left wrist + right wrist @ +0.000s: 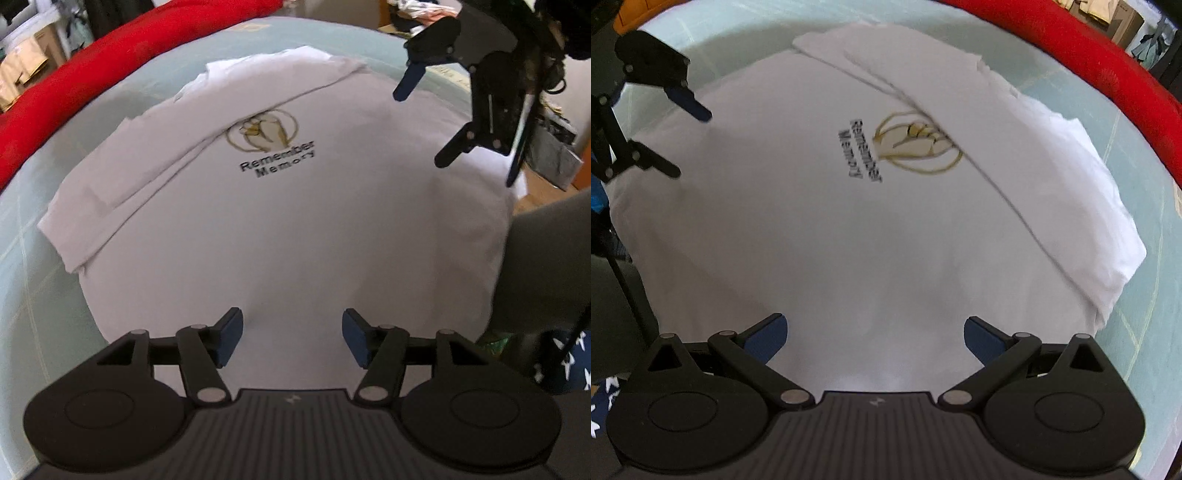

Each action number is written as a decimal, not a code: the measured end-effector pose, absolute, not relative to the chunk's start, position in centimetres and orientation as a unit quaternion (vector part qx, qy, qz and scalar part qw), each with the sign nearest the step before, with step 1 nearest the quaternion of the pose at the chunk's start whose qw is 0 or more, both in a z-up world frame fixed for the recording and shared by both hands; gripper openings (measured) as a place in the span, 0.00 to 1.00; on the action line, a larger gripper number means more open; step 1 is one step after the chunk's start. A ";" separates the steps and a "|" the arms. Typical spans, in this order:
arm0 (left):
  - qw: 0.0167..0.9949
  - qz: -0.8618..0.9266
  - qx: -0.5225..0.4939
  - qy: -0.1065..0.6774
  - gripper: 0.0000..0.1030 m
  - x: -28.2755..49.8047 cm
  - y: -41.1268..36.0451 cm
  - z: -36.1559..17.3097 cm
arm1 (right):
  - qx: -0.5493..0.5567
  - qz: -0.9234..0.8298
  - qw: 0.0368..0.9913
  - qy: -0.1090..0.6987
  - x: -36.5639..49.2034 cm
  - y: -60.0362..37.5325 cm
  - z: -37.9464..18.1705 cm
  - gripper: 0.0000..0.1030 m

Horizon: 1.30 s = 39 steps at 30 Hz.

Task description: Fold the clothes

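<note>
A white T-shirt (280, 229) is lying flat on a pale green bed sheet (33, 295), with one side already folded over along a long diagonal edge. Bare sheet is showing around the shirt's folded side and far end, bordered by a red blanket (66, 81) running along the bed's far edge.

The left gripper (292, 341) is hovering over the shirt's near hem, its blue-padded jaws standing apart with nothing between them. The right gripper (875, 338) is hovering likewise, jaws spread wider and empty.

The left wrist view is showing cluttered room and boxes beyond the bed; the right wrist view is showing mostly sheet and blanket. Each view is catching the other gripper at its upper corner.

The shirt is smooth cotton-like fabric, printed with a gold circular emblem (918, 147) above black lettering.
</note>
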<state>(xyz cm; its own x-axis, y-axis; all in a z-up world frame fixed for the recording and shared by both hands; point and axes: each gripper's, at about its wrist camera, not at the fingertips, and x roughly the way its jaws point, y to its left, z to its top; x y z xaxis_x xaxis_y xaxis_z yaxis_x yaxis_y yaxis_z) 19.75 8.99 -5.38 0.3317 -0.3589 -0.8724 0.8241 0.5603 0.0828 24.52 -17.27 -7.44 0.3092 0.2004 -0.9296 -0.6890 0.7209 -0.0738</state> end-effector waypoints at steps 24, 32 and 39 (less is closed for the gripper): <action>0.833 -0.257 0.170 0.459 0.66 24.1 8.1 -6.7 | -0.199 0.320 0.828 0.414 27.7 -22.9 -10.0 1.00; 0.835 -0.277 0.170 0.444 0.68 24.0 8.6 -6.9 | -0.173 0.319 0.838 0.407 27.0 -23.4 -10.2 1.00; 0.856 -0.280 0.164 0.402 0.67 23.0 8.8 -5.9 | -0.208 0.288 0.853 0.382 25.2 -22.2 -8.5 1.00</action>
